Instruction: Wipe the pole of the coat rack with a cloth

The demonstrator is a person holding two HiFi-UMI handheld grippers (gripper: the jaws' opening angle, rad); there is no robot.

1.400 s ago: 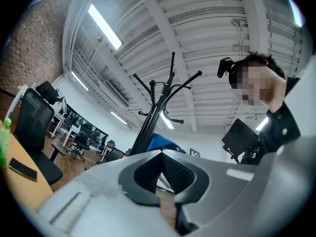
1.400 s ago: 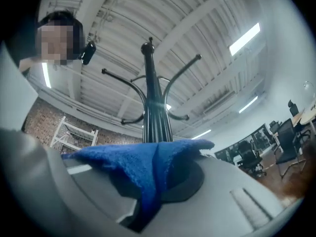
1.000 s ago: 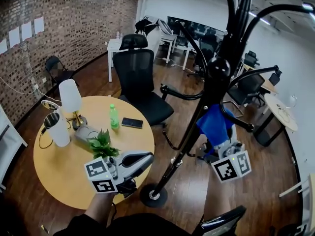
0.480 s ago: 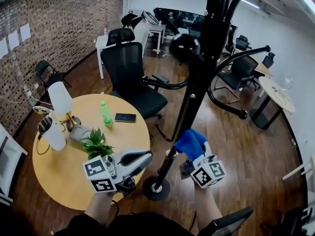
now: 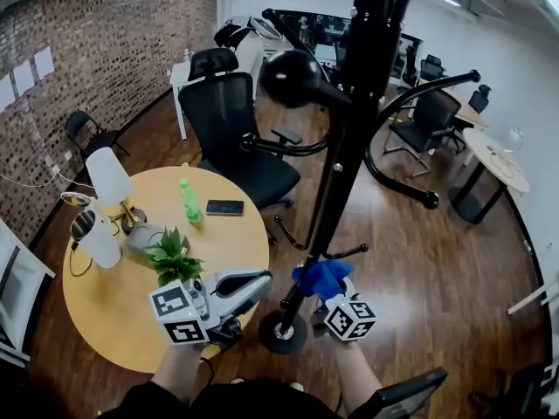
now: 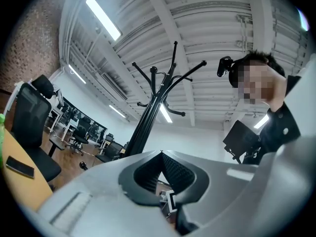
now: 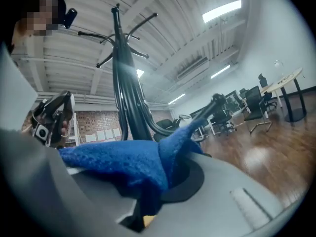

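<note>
A tall black coat rack pole [image 5: 336,182] rises from its round base [image 5: 282,333] on the wood floor, with curved hooks branching out. My right gripper [image 5: 325,283] is shut on a blue cloth [image 5: 321,277] pressed against the pole's lower part, just above the base. In the right gripper view the blue cloth [image 7: 133,164] fills the jaws and the pole [image 7: 126,100] stands right behind it. My left gripper [image 5: 249,285] is held left of the base, over the table edge, jaws shut and empty. The left gripper view looks up at the rack [image 6: 150,115].
A round wooden table [image 5: 105,304] at the left carries a lamp [image 5: 111,180], a white jug [image 5: 94,234], a plant [image 5: 175,258], a green bottle [image 5: 189,202] and a phone [image 5: 224,207]. A black office chair [image 5: 236,142] stands behind it. More chairs and desks lie further back.
My right gripper has slid the blue cloth down the pole, from about mid-height to near the base. The left gripper has stayed in place.
</note>
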